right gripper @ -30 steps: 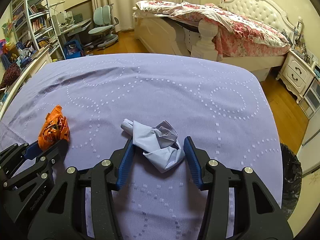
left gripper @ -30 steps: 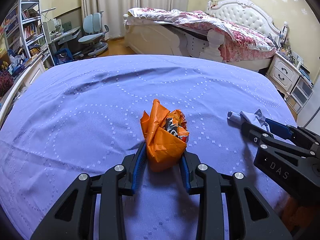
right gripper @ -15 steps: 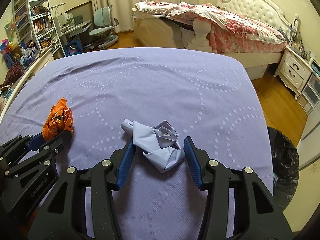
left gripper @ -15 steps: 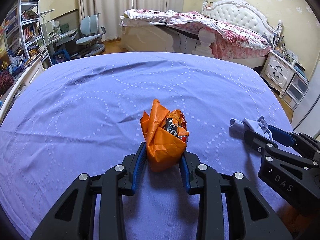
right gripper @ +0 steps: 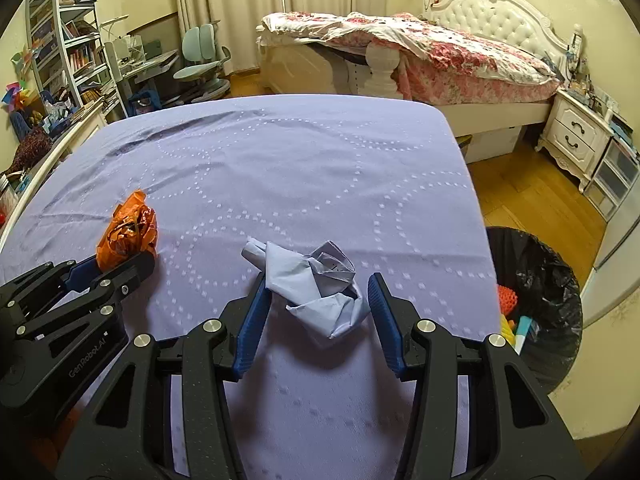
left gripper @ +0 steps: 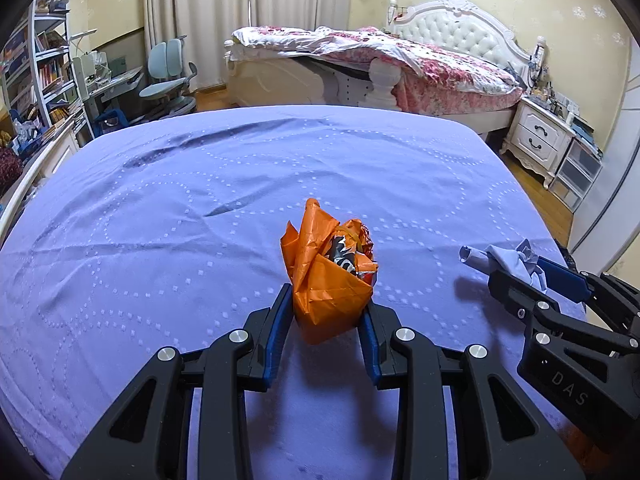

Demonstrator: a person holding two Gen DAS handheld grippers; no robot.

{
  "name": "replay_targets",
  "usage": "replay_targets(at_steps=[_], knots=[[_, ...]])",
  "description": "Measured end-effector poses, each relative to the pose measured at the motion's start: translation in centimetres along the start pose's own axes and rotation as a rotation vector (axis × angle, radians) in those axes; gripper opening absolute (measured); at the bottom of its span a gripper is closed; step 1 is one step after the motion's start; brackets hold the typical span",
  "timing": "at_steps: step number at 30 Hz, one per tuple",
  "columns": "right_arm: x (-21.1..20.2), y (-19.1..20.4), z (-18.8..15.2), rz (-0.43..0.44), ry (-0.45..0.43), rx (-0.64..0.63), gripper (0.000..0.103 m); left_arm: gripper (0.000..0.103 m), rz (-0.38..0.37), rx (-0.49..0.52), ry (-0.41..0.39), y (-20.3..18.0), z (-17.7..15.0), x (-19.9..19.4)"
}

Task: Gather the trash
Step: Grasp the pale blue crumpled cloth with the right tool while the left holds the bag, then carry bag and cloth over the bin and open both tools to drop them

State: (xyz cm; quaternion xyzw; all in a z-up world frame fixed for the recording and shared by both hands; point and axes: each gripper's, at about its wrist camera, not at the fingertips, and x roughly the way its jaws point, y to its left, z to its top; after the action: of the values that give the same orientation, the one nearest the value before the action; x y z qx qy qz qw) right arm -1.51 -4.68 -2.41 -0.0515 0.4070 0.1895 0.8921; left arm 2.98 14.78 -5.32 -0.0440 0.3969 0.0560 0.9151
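Observation:
My left gripper (left gripper: 326, 312) is shut on a crumpled orange wrapper (left gripper: 330, 280) and holds it above the purple bedspread (left gripper: 200, 200). My right gripper (right gripper: 318, 304) is shut on a crumpled light-blue paper (right gripper: 316, 288), held above the bedspread near its right edge. Each gripper shows in the other's view: the right one with the blue paper (left gripper: 516, 264), the left one with the orange wrapper (right gripper: 128, 232). A bin with a black bag (right gripper: 540, 280) stands on the floor to the right, with colourful trash inside.
The purple bedspread (right gripper: 280, 160) covers a wide bed. Beyond it stand a second bed with a pink floral quilt (left gripper: 400, 56), a white nightstand (right gripper: 576, 140), a desk chair (left gripper: 168, 76) and bookshelves (right gripper: 64, 40). Wooden floor (right gripper: 520, 188) lies to the right.
Both grippers have carried their trash to the right, towards the bed's right edge. The black-bagged bin has come further into the right wrist view. Both grips are unchanged.

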Motion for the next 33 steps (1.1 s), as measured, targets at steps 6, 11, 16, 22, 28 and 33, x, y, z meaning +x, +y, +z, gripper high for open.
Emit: replay_targets(at_steps=[6,11,16,22,28,33], knots=[[-1.9,-1.5,-1.3,-0.003,-0.010,0.035,0.049,0.033,-0.023,0.015,-0.016,-1.5,-0.6,-1.0],[-3.6,-3.1,-2.2,-0.025,-0.040,0.074,0.049,0.033,-0.048,0.033,-0.035,-3.0,-0.8,-1.7],[-4.8,-5.0,-3.0,-0.063,-0.071,0.104,0.049,0.033,-0.077,0.072,-0.060,-5.4,-0.6,-2.2],[-6.1,-8.7,-3.4,-0.131,-0.100,0.169,0.049,0.033,-0.116,0.117,-0.078,-8.4,0.0,-2.2],[-6.8,-12.0,-3.5,-0.183,-0.111,0.228,0.049,0.033,-0.156,0.169,-0.086,-11.7,0.7,-1.8],[-7.2,-15.3,-3.6,-0.245,-0.124,0.281,0.049,0.033,-0.190,0.215,-0.096,-14.4,1.3,-1.5]])
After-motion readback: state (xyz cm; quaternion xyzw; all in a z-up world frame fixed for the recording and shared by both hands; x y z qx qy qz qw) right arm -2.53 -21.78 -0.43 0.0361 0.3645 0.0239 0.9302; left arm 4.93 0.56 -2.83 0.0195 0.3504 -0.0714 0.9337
